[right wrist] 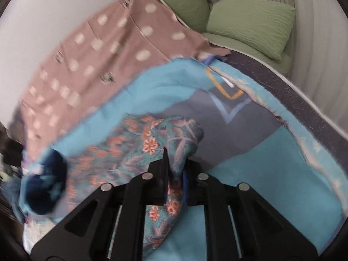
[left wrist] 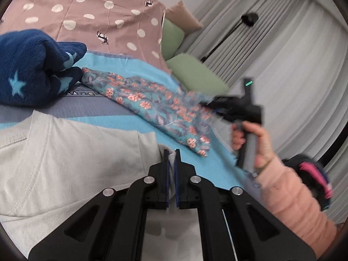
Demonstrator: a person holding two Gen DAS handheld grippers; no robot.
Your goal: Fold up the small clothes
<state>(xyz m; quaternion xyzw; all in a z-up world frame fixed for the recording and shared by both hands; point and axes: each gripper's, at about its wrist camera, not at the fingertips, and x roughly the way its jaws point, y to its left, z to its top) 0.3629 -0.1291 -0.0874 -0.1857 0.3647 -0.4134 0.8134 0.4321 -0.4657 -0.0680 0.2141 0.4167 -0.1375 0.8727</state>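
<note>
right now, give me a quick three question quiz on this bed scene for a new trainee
1. True or false: the right gripper is shut on the teal cloth with orange flowers.
2. Which garment is pinched between the fingers of the left gripper? A) the plush navy garment with light blue stars B) the pale grey cotton t-shirt C) the teal floral cloth
3. Fill in: the pillows at the head of the bed are ____ in colour.

Key: 1 true; 2 B; 3 green.
</note>
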